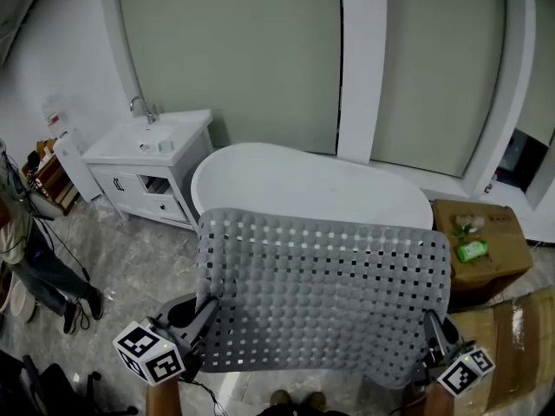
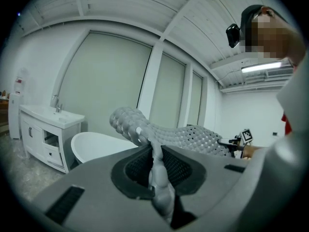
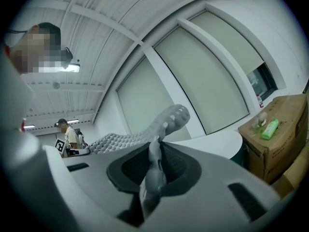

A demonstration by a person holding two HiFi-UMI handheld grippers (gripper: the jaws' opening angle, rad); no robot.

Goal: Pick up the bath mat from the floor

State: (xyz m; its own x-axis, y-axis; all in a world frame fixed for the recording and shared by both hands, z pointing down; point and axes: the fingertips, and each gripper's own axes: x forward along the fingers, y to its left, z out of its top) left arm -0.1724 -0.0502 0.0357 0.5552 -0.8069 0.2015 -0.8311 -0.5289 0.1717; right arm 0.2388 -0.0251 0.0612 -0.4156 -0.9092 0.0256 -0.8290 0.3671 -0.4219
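The grey perforated bath mat (image 1: 325,293) is stretched out flat in the air, held up in front of the white bathtub (image 1: 286,178). My left gripper (image 1: 204,308) is shut on the mat's near left corner, and my right gripper (image 1: 430,326) is shut on its near right corner. In the left gripper view the mat (image 2: 164,134) runs pinched between the jaws and off to the right. The right gripper view shows the mat (image 3: 145,137) clamped the same way, trailing left.
A white vanity with sink and tap (image 1: 152,154) stands left of the tub. Cardboard boxes (image 1: 481,241), one with a green bottle (image 1: 473,250) on top, stand at the right. A person's legs (image 1: 43,276) are at the far left on the marble floor.
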